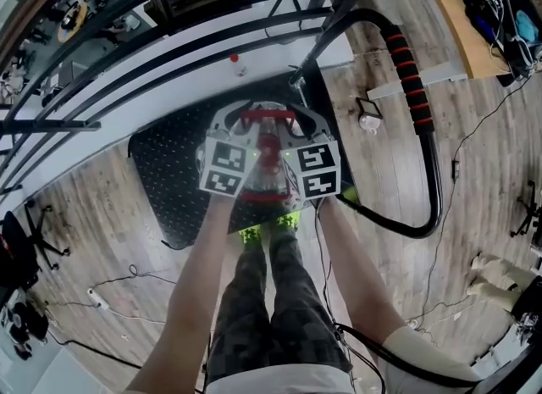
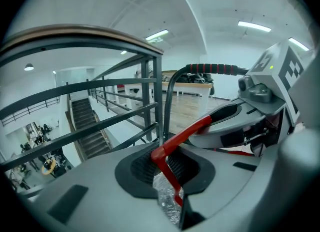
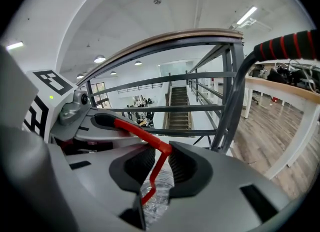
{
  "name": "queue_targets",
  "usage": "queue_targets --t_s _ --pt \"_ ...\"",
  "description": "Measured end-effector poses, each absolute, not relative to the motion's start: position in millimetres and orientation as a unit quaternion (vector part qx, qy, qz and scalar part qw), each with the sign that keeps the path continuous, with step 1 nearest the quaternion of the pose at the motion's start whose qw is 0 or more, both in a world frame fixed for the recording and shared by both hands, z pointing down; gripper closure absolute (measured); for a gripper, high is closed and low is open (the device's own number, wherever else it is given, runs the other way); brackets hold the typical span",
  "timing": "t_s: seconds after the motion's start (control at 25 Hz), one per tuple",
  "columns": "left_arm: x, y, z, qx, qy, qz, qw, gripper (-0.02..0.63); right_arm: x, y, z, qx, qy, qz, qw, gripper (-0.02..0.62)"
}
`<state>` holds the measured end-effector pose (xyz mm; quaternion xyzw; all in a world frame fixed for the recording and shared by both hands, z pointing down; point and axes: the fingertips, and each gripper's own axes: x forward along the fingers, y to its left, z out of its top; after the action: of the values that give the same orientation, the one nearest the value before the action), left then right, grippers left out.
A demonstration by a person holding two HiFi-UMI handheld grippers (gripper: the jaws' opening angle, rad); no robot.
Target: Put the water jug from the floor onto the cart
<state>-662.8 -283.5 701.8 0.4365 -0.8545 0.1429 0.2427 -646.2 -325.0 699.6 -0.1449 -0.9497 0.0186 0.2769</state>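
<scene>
The water jug [image 1: 269,172], clear with a red carry handle [image 1: 268,118], hangs between my two grippers over the cart's black studded deck [image 1: 169,172]. My left gripper [image 1: 243,123] is shut on the left end of the handle, and my right gripper [image 1: 296,123] is shut on the right end. In the left gripper view the red handle [image 2: 181,135] runs between the pads of the left gripper [image 2: 167,168], with crinkled clear plastic of the jug [image 2: 169,202] below. The right gripper view shows the same: the handle [image 3: 139,132] in the right gripper [image 3: 157,165] above the jug [image 3: 156,192].
The cart's curved push bar with red foam grips [image 1: 410,79] rises to the right of the deck. A dark metal railing [image 1: 127,41] runs just beyond the cart, with a drop to a lower floor behind it. Cables [image 1: 127,282] lie on the wood floor. The person's shoes [image 1: 271,233] stand at the deck's near edge.
</scene>
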Motion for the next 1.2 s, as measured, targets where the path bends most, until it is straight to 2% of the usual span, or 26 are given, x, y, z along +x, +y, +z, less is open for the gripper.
queue_targets --t_s 0.24,0.56,0.8,0.96,1.2 --pt "-672.8 -283.5 702.4 0.458 -0.841 0.108 0.267 0.564 -664.6 -325.0 702.3 -0.164 -0.945 0.011 0.282 0.509" --pt "-675.7 -271.5 703.5 0.446 -0.846 0.098 0.275 0.489 -674.9 -328.6 709.8 -0.159 -0.943 0.021 0.290 0.509" --pt "-670.4 -270.0 699.0 0.443 -0.847 0.096 0.278 0.485 -671.8 -329.5 709.8 -0.165 -0.939 0.035 0.298 0.508" --pt "-666.3 -267.7 693.8 0.437 -0.848 0.095 0.284 0.471 -665.0 -331.2 703.7 -0.166 -0.937 0.050 0.304 0.463" --pt "-661.6 -262.6 676.5 0.427 -0.853 0.097 0.285 0.442 -653.1 -331.6 686.9 -0.162 -0.936 0.062 0.307 0.446"
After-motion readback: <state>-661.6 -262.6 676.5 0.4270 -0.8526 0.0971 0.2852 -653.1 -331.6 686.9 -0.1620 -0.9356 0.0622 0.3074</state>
